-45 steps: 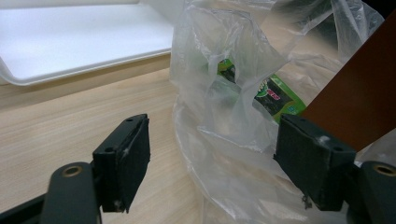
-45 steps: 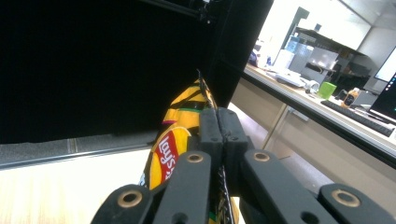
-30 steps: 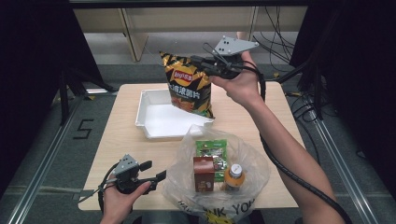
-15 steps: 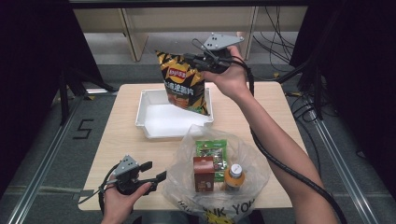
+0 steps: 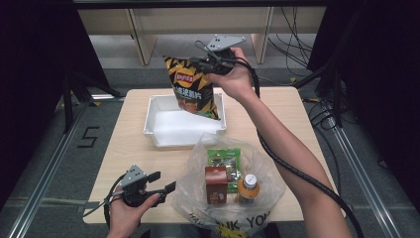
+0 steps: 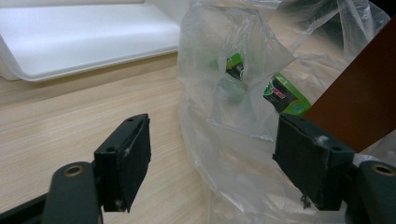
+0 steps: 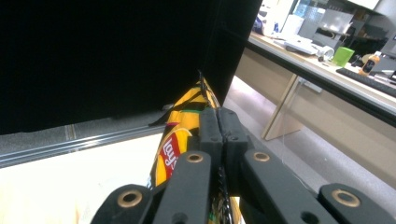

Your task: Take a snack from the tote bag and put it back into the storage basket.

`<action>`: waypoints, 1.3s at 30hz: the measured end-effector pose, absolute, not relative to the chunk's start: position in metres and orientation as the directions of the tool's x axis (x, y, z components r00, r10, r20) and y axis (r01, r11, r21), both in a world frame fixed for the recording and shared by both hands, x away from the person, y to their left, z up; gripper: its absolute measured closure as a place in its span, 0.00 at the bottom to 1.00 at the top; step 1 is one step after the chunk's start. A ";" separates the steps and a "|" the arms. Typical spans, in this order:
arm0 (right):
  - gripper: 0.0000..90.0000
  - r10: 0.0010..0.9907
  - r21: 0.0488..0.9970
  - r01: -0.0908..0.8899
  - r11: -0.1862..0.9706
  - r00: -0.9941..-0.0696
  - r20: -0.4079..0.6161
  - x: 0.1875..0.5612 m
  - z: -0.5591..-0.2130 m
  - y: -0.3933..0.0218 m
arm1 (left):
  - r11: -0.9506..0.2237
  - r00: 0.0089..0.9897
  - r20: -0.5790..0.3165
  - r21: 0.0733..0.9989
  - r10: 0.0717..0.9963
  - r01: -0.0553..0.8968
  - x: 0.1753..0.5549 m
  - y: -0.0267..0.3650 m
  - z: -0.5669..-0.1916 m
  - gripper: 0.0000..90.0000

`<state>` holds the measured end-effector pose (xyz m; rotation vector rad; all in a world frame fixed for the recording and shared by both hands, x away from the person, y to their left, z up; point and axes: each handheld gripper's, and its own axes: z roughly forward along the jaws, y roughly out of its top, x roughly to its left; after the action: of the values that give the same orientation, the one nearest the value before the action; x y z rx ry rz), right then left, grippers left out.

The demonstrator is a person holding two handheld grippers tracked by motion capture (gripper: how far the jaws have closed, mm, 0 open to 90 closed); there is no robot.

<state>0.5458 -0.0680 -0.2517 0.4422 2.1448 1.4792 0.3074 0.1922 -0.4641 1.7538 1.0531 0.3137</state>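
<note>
Carrying the crisp bag point(image 5: 192, 89) by its top edge, the right tongs point(image 5: 207, 62) stay clamped on it and have shifted leftward and slightly down since a second ago, so the bag now hangs over the white tray point(image 5: 154, 111), ready for lowering. The left tongs point(image 5: 161, 182) wait with jaws apart beside the plastic bag point(image 5: 198, 183) on the table point(image 5: 124, 144).

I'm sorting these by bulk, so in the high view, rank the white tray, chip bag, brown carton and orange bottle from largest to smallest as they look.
1. White tray.
2. Chip bag, though it is held up nearer the camera, which may flatter it.
3. Brown carton.
4. Orange bottle, close to the carton; it points toward the camera, so this order is unsure.
</note>
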 end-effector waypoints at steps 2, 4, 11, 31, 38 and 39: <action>1.00 0.532 0.936 0.009 0.353 -0.825 -0.193 0.548 -0.254 -0.065 | -0.095 0.582 -0.257 0.858 0.771 0.505 0.307 0.192 -0.464 0.29; 1.00 0.530 0.934 -0.008 0.357 -0.821 -0.210 0.551 -0.255 -0.063 | -0.097 0.581 -0.255 0.857 0.773 0.505 0.307 0.192 -0.464 0.29; 1.00 0.535 0.934 0.029 0.357 -0.826 -0.179 0.557 -0.259 -0.053 | -0.097 0.581 -0.256 0.857 0.772 0.506 0.306 0.192 -0.465 0.29; 1.00 0.535 0.917 0.067 0.394 -0.827 -0.170 0.584 -0.276 -0.036 | -0.097 0.578 -0.254 0.856 0.775 0.507 0.305 0.191 -0.465 0.29; 1.00 0.548 0.914 0.091 0.396 -0.822 -0.156 0.593 -0.284 -0.031 | -0.097 0.580 -0.256 0.856 0.773 0.507 0.305 0.191 -0.465 0.29; 1.00 0.548 0.913 0.094 0.396 -0.822 -0.153 0.594 -0.285 -0.030 | -0.096 0.578 -0.256 0.856 0.775 0.508 0.305 0.191 -0.465 0.29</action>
<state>0.5944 -0.0301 -0.2847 0.5504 2.2264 1.4148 0.3046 0.1911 -0.4654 1.7555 1.0605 0.3161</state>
